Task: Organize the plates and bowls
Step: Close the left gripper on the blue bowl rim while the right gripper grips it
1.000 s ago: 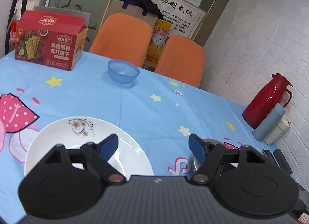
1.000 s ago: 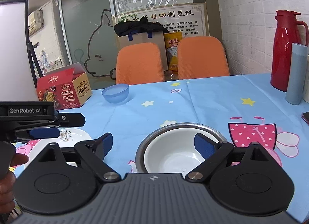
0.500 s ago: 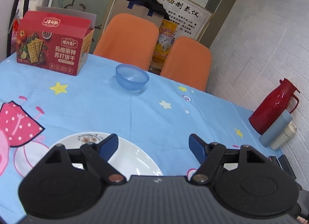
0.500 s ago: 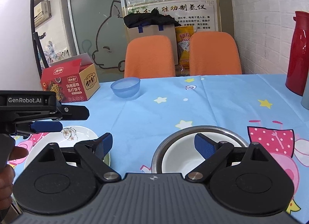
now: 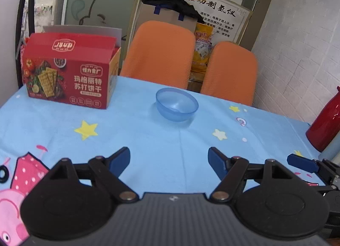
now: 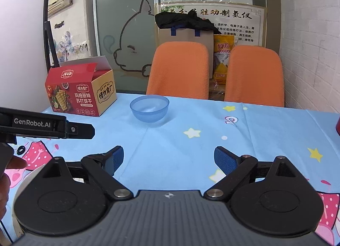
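Both the left gripper (image 5: 169, 159) and the right gripper (image 6: 169, 159) are held wide apart and empty, aimed at the blue bowl (image 5: 177, 104) at twelve o'clock, presumably for pickup.

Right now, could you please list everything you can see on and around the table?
bowl: one, clear blue, far middle of the table, empty
cracker box: one, red, far left corner, flap open
tablecloth: one, light blue with stars and pink cartoons, covering the table
flask: one, red, right edge
plate: one, white, near left, mostly hidden behind the right tool
ring: one, small, black, on the cloth at left
chairs: two, orange, behind the table
bag: one, brown, black cloth on top, behind the chairs
packet: one, yellow, between the chairs
left tool: open, empty
right tool: open, empty
hand: one, left edge
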Demonstrator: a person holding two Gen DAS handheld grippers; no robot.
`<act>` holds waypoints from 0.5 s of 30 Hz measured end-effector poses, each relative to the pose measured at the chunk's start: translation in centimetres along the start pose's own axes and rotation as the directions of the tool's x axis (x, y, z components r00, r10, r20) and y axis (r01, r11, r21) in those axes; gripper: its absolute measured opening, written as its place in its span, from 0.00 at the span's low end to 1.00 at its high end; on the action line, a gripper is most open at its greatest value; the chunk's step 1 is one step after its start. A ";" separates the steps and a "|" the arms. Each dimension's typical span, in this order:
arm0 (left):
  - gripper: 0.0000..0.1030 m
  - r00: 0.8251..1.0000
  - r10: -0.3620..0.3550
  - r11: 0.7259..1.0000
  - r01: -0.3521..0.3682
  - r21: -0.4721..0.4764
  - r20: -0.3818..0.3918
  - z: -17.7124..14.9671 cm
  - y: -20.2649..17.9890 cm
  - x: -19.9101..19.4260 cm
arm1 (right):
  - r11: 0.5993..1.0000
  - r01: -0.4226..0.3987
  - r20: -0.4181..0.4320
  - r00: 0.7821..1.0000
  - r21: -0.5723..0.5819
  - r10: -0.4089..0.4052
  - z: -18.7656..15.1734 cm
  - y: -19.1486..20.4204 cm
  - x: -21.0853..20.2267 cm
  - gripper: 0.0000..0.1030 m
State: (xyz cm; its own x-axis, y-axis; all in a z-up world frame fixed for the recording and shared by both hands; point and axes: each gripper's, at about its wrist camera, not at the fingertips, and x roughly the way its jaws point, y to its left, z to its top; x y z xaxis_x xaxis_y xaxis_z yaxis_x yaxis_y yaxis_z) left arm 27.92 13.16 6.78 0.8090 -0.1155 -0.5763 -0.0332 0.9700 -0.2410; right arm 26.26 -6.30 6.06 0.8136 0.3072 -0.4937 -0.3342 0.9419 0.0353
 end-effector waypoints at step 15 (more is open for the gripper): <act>0.72 0.992 -0.072 0.991 0.059 -0.123 -0.108 8.5 3.7 12.8 | 1.000 -0.014 -0.131 0.991 -0.014 0.012 7.1 -0.8 13.2 1.00</act>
State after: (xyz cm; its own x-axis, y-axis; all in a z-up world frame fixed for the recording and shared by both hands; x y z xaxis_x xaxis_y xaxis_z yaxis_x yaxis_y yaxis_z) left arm 43.10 17.06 5.14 0.7414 -0.2077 -0.6381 -0.0577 0.9277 -0.3690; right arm 40.71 -2.05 5.70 0.7404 0.2979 -0.6026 -0.3517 0.9356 0.0303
